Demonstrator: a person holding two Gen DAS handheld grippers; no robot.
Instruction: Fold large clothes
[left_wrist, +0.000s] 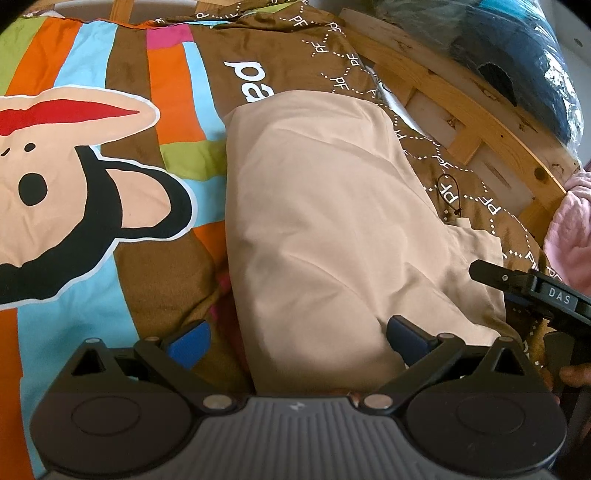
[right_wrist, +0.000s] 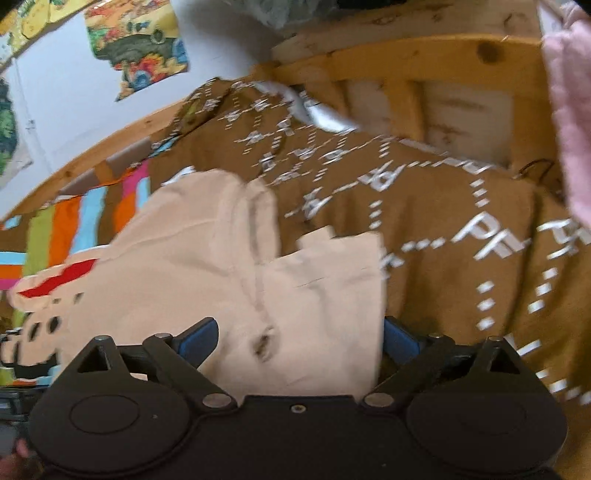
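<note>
A beige garment (left_wrist: 325, 221) lies folded lengthwise on the bed, over a brown cover printed with white letters (left_wrist: 288, 48). My left gripper (left_wrist: 295, 339) is open, its blue fingers (left_wrist: 190, 341) spread wide over the garment's near end. The right gripper shows at the right edge of the left wrist view (left_wrist: 476, 271), beside the garment's right side. In the blurred right wrist view the beige garment (right_wrist: 229, 266) lies between the open jaws of my right gripper (right_wrist: 299, 339), with a folded flap on top.
A striped cartoon bedspread (left_wrist: 92, 184) covers the bed to the left. A wooden bed frame (left_wrist: 480, 122) runs along the right. A pink blanket (left_wrist: 572, 229) and dark plastic-wrapped bundle (left_wrist: 517, 55) sit beyond it. Posters (right_wrist: 136, 40) hang on the wall.
</note>
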